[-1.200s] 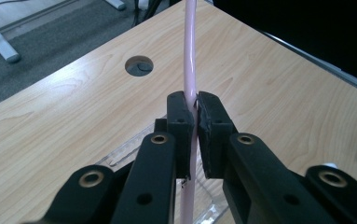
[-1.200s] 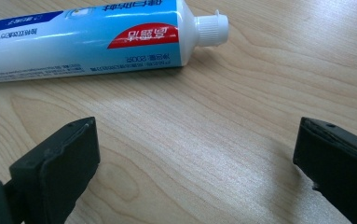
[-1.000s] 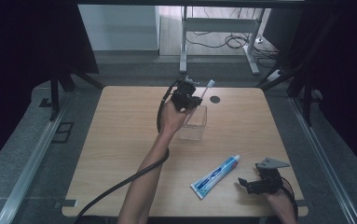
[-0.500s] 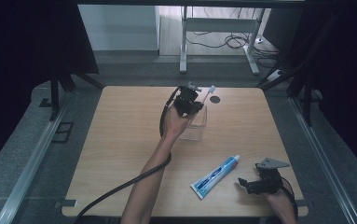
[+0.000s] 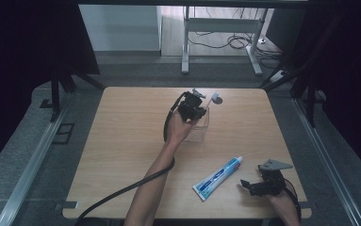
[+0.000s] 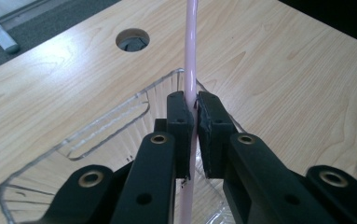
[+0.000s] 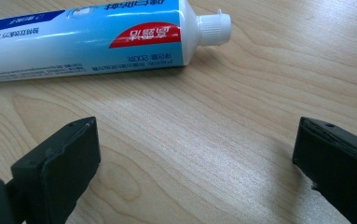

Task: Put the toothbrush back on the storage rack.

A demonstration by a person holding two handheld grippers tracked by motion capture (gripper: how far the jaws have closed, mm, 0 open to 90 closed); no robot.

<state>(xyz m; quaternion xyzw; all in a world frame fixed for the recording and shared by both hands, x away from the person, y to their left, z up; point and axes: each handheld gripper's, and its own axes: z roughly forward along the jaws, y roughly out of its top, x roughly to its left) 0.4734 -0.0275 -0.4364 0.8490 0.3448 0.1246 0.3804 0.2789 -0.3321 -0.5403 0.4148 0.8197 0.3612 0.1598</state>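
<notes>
My left gripper (image 5: 194, 107) hovers over a clear plastic box (image 5: 200, 128) on the far middle of the table, shut on a pink toothbrush (image 5: 212, 98). In the left gripper view the jaws (image 6: 195, 126) clamp the thin pink handle (image 6: 191, 56), which runs down into the clear box (image 6: 97, 135). A blue and white toothpaste tube (image 5: 218, 178) lies flat at the front right. Just right of it my right gripper (image 5: 256, 186) rests open. Seen from the right gripper view, the gripper (image 7: 197, 149) is wide apart over bare wood, with the tube (image 7: 87, 37) and its white cap (image 7: 215, 28) just beyond.
The wooden table (image 5: 121, 141) has a round cable hole (image 5: 217, 100) near its far edge, beside the toothbrush head. A black cable (image 5: 121, 193) trails from the left gripper along the forearm. Dark curtains and metal frame legs surround the table.
The left gripper with the toothbrush has moved a little nearer and lower, coming over the clear box. The right gripper and the toothpaste tube have stayed put.
</notes>
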